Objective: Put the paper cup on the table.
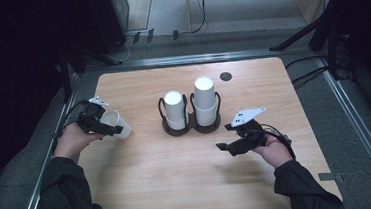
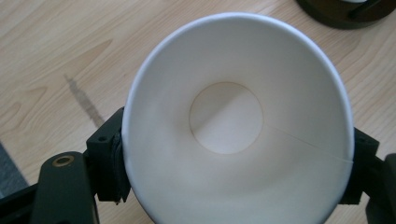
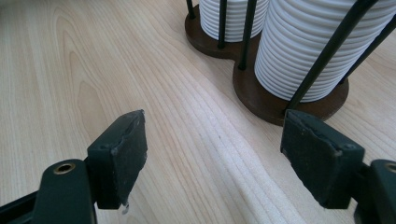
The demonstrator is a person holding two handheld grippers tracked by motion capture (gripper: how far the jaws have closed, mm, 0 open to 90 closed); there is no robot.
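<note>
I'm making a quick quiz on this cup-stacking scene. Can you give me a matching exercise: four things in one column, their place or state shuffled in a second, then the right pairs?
Things:
1. left tool
2. right tool
3. loose paper cup
4. taller cup stack

Place or state:
A. jaws apart, nothing between them
B. stands in the right-hand ring of the dark holder, as the high view shows it
C. closed on a cup's sides
D. held tilted over the table's left part, its open mouth toward the left tool's camera

Pairs: 1-C, 2-A, 3-D, 4-B
</note>
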